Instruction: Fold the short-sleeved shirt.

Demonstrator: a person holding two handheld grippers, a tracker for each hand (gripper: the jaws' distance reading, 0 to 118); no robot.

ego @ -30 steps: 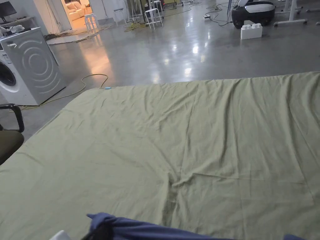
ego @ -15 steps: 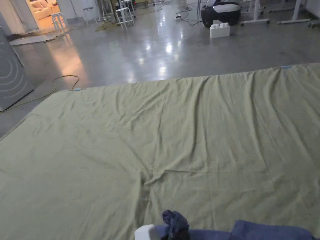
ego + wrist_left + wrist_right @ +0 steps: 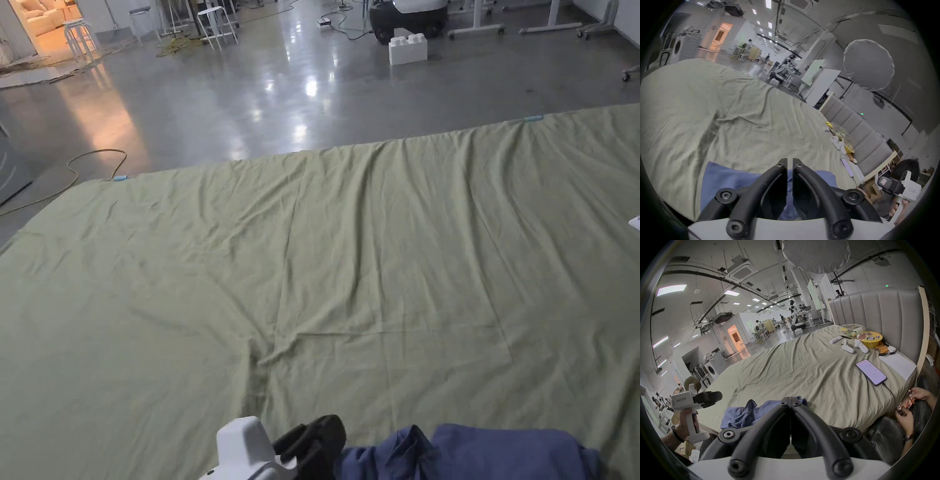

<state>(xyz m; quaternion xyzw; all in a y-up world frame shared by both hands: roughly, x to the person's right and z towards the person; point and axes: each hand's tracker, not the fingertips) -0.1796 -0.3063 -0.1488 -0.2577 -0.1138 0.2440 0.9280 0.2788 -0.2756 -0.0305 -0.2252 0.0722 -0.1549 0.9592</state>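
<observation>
Since the earlier frame, left gripper rose into head view beside the blue shirt, bunched at bed's near edge. Both grippers' jaws clenched, holding nothing; right gripper.

Right gripper has its black jaws pressed together, tips right at the far edge of a crumpled blue short-sleeved shirt that's bunched at the near edge of the wrinkled olive-green bedsheet. Can't tell if any cloth is pinched. Off to the left, a hand holds the white-and-black left gripper above the bed edge, apart from the shirt. A dark smartphone with its cable lies near the grey padded headboard, beside a yellow round bowl.
</observation>
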